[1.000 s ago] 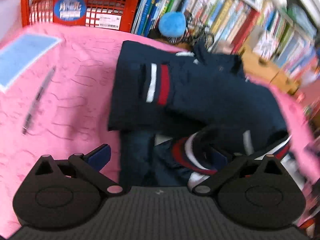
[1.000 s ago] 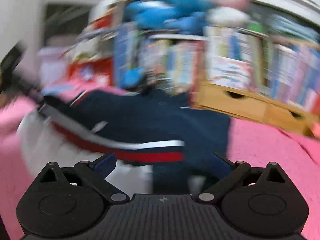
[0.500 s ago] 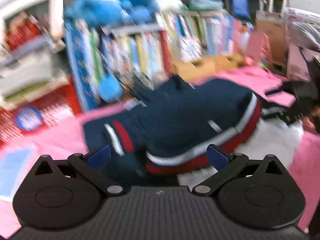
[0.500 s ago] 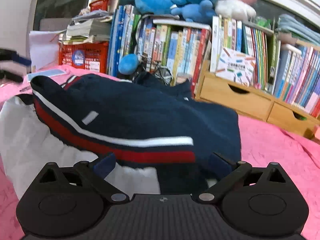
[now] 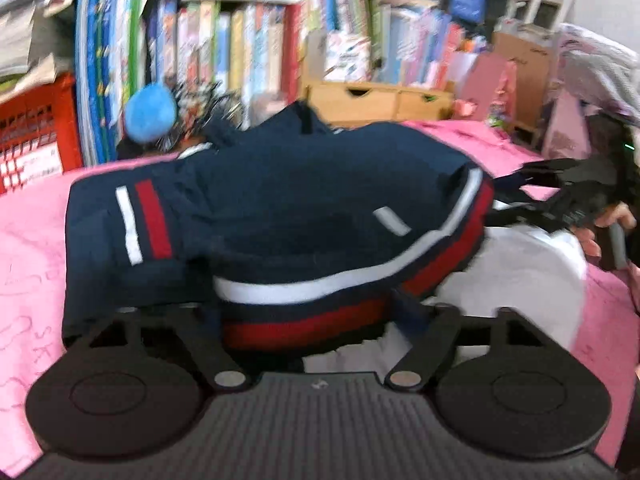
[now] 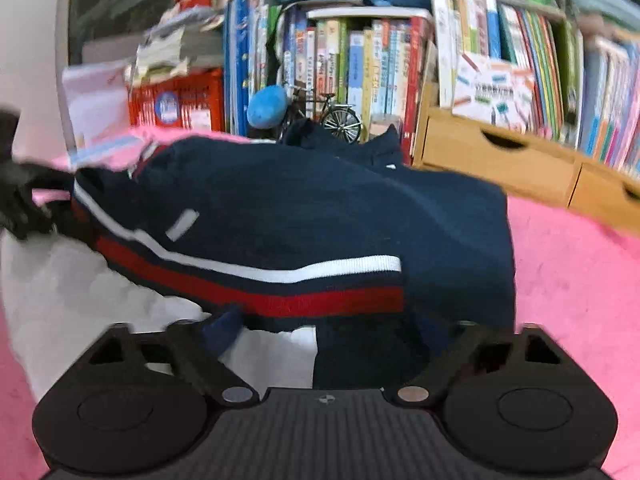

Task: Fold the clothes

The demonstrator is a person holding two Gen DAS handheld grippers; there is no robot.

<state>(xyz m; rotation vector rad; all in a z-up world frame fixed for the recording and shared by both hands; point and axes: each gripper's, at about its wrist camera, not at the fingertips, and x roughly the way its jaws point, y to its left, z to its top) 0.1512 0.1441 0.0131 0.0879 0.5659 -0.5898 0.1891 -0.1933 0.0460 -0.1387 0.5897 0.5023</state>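
Note:
A navy sweater with red and white stripes and a white lower part lies bunched on the pink cloth. My left gripper is at the sweater's near striped hem. Its jaws are closing with the hem between them, and the cloth hides its pads. My right gripper is at the hem's other end, jaws closing around the navy fold. One blue pad shows beside the hem. Each gripper also appears in the other's view: the right gripper with a hand, the left gripper at the frame's edge.
Behind the sweater stand a bookshelf full of books, a red crate, a blue plush ball, a model bicycle and wooden drawers. The pink cloth stretches to the right.
Both sets of jaws have narrowed from wide open onto the hem. The left gripper rolled and swung round to the sweater's striped hem. Both grippers came closer to the cloth.

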